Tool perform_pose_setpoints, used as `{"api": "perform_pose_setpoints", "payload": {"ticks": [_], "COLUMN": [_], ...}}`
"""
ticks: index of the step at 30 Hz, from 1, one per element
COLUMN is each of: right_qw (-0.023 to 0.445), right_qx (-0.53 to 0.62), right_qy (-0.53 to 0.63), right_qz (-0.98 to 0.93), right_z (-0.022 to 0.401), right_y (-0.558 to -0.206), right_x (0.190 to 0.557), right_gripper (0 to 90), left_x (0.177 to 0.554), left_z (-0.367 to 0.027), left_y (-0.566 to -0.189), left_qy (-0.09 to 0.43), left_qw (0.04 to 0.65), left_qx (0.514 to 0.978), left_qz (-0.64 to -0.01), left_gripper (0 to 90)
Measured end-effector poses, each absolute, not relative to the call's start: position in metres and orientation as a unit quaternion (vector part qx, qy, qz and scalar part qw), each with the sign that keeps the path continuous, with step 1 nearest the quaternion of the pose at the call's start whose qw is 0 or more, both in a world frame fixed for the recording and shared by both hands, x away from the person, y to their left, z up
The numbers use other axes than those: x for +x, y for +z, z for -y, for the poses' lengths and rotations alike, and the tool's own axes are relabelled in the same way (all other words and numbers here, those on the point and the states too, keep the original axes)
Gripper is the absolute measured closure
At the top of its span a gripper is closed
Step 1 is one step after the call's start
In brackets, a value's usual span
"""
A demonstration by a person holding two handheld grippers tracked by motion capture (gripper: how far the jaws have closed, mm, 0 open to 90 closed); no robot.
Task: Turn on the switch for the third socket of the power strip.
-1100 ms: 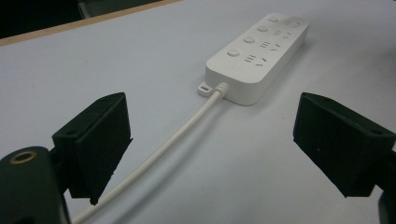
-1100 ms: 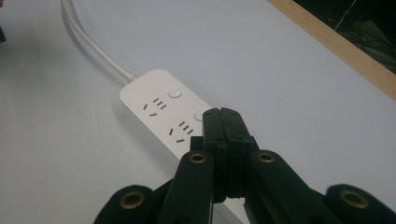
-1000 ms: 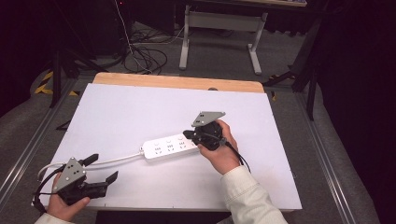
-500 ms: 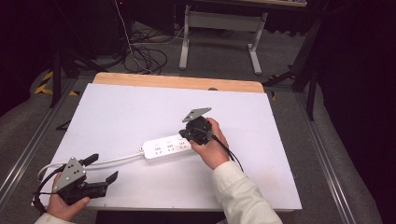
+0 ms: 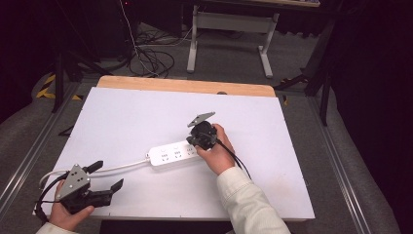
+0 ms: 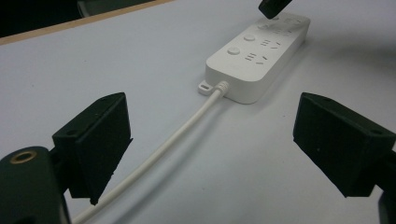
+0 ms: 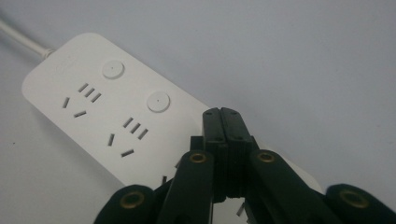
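The power strip (image 5: 173,154) lies flat near the middle of the white table (image 5: 122,112), sockets and round buttons facing up, its long axis running slightly uphill toward the right in the high view. Its white cord (image 5: 122,168) leaves the left end and runs toward the near left corner of the table. The right gripper (image 5: 197,141) is positioned over the right end of the strip, tilted down toward it; the right gripper view shows its two jaws pressed together with nothing between them, the joined tips (image 7: 226,128) directly above the strip's top face (image 7: 116,116), beside the second round button (image 7: 158,101). Whether the tips touch the plastic cannot be determined. The left gripper (image 5: 104,178) rests at the near left corner of the table, well apart from the strip, jaws spread wide and empty; in the left gripper view the cord (image 6: 159,149) passes between the two jaws (image 6: 210,144) on the table surface without contact, and the strip (image 6: 259,56) lies ahead with the right gripper's tip (image 6: 273,7) over its far end. Compared with one second earlier, the right gripper has shifted leftward along the strip and lowered toward it, with its grey plate now closer to the strip's middle; the strip, the cord and the left gripper occupy the same positions as before.
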State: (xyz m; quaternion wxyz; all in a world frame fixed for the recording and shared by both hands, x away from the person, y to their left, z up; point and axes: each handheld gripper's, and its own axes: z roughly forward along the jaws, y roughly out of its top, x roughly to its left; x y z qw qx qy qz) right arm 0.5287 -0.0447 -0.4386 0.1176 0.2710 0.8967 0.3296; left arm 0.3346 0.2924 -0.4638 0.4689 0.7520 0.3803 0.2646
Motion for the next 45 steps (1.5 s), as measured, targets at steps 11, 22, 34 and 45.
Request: {"api": "perform_pose_setpoints", "payload": {"ticks": [11,22,34,45], "right_qw": [0.116,0.126,0.129,0.149], "right_qx": [0.273,0.264,0.260,0.258], "right_qy": [0.324,0.316,0.313,0.304], "right_qz": [-0.898,-0.903,-0.904,-0.905], "right_z": [0.039,0.037,0.037,0.033], "right_y": [-0.445,-0.445,-0.447,-0.448], "right_x": [0.531,0.530,0.530,0.527], "right_gripper": [90.0,90.0,90.0,90.0], "left_x": [0.335,0.335,0.335,0.335], "left_z": [-0.292,-0.292,-0.291,-0.291], "left_y": [-0.464,-0.464,-0.464,-0.464], "left_qy": [0.265,0.266,0.267,0.267], "left_qw": [0.467,0.465,0.464,0.463], "left_qx": [0.755,0.756,0.756,0.756], "left_qz": [-0.377,-0.376,-0.377,-0.377], "left_gripper": [11.8,11.8,11.8,11.8]}}
